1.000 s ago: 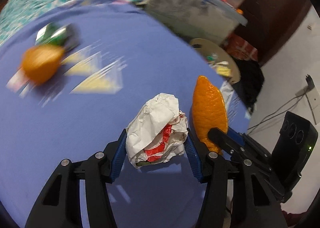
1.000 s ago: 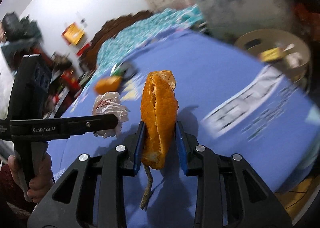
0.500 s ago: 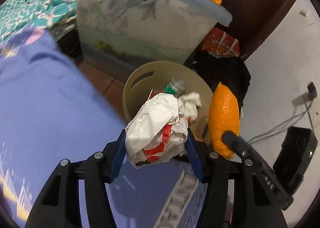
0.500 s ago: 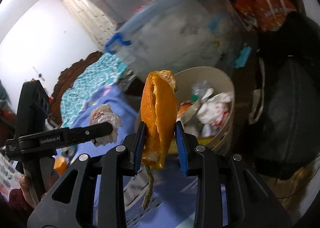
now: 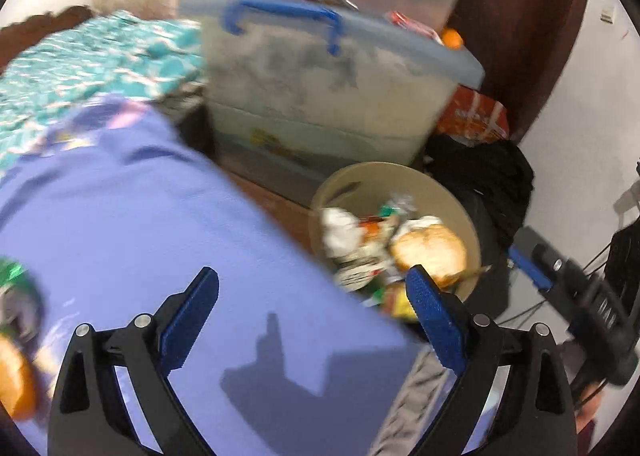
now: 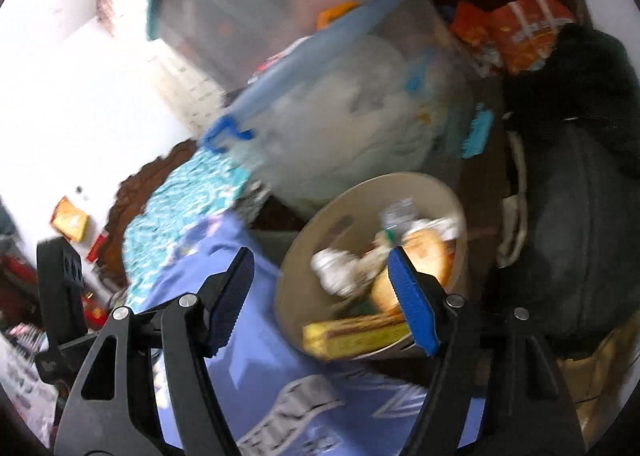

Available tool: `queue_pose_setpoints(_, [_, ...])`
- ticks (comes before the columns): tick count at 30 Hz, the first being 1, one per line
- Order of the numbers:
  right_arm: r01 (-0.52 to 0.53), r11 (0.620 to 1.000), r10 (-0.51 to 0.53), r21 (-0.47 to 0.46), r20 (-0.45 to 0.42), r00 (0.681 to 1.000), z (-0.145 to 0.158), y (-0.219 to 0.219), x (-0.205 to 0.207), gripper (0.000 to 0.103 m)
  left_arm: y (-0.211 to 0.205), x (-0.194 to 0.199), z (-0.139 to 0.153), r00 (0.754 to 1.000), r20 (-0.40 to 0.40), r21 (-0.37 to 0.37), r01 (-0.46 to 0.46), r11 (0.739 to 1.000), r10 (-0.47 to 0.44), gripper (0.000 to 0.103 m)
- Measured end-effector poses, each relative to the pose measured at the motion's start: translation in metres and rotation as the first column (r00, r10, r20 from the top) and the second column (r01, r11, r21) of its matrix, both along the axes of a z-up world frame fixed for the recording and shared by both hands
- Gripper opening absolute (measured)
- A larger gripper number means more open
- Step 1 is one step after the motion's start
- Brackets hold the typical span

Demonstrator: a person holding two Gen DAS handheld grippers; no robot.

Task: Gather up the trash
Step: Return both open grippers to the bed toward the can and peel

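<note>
Both grippers hang near the edge of the purple-covered counter (image 5: 120, 223), beside the round beige bin (image 5: 472, 223) on the floor, and both are empty.

The left gripper (image 5: 312, 304) has its jaws spread very wide and opening; nothing sits between the blue pads (image 5: 188, 320), only the purple cloth and the near rim of the bin beyond. The right pad lines up in front of the bin's edge but I cannot tell that it touches it.

The right gripper (image 6: 320, 296) is likewise opening, its jaws well apart with nothing pinched. Between its pads (image 6: 230, 296) one looks straight down into the bin (image 6: 296, 280).

The trash lies inside the bin: a crumpled white wrapper (image 5: 340, 232) toward the left, an orange peel (image 5: 430, 252) with its pale inner side up toward the right, and a yellow packet (image 6: 352, 332) at the near rim, among other blurred scraps. In the right wrist view the peel (image 6: 424, 252) sits just behind the right jaw's pad, the wrapper (image 6: 332, 272) more to the middle.

On the counter at the far left of the left wrist view a green scrap (image 5: 12, 272) and a blurred orange item (image 5: 16, 384) lie well apart from the bin.

Behind the bin stands a clear storage box with a blue handle (image 5: 280, 19), with a black bag (image 5: 500, 175) to its right.
</note>
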State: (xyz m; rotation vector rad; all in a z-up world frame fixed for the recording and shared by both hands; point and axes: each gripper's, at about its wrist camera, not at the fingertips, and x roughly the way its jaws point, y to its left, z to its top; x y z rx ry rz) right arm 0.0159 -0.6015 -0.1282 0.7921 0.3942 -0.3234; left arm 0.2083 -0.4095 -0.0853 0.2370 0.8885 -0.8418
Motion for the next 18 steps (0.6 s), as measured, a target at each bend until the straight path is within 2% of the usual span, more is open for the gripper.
queue_pose_setpoints(4, [-0.163, 0.987, 0.163, 0.007, 0.007, 0.987, 0.01, 0.036, 0.025, 0.071, 0.075, -0.004, 0.007, 0.996, 0.015, -0.027, -0.091, 0.996, 0.091, 0.091])
queue_pose_setpoints(8, [-0.353, 0.936, 0.353, 0.012, -0.013, 0.936, 0.012, 0.092, 0.062, 0.071, 0.156, -0.011, 0.006, 0.972, 0.054, -0.007, -0.227, 0.974, 0.227, 0.091])
queue_pose_setpoints(11, [-0.456, 0.89, 0.457, 0.026, -0.054, 0.888, 0.004, 0.135, 0.087, 0.071, 0.222, -0.009, 0.003, 0.924, 0.037, -0.014, -0.379, 0.925, 0.379, 0.091])
queue_pose_setpoints(13, [-0.507, 0.861, 0.508, 0.03, -0.074, 0.858, -0.002, 0.162, 0.099, 0.071, 0.263, -0.009, 0.002, 0.877, 0.048, -0.025, -0.477, 0.878, 0.478, 0.091])
queue_pose_setpoints(15, [-0.546, 0.837, 0.548, 0.042, -0.089, 0.832, -0.007, 0.185, 0.11, 0.071, 0.281, -0.002, -0.003, 0.858, 0.063, -0.002, -0.51, 0.86, 0.51, 0.094])
queue_pose_setpoints(18, [-0.592, 0.8, 0.6, 0.099, -0.111, 0.792, -0.019, 0.21, 0.128, 0.071, 0.289, 0.019, -0.018, 0.85, 0.055, 0.042, -0.526, 0.849, 0.524, 0.094])
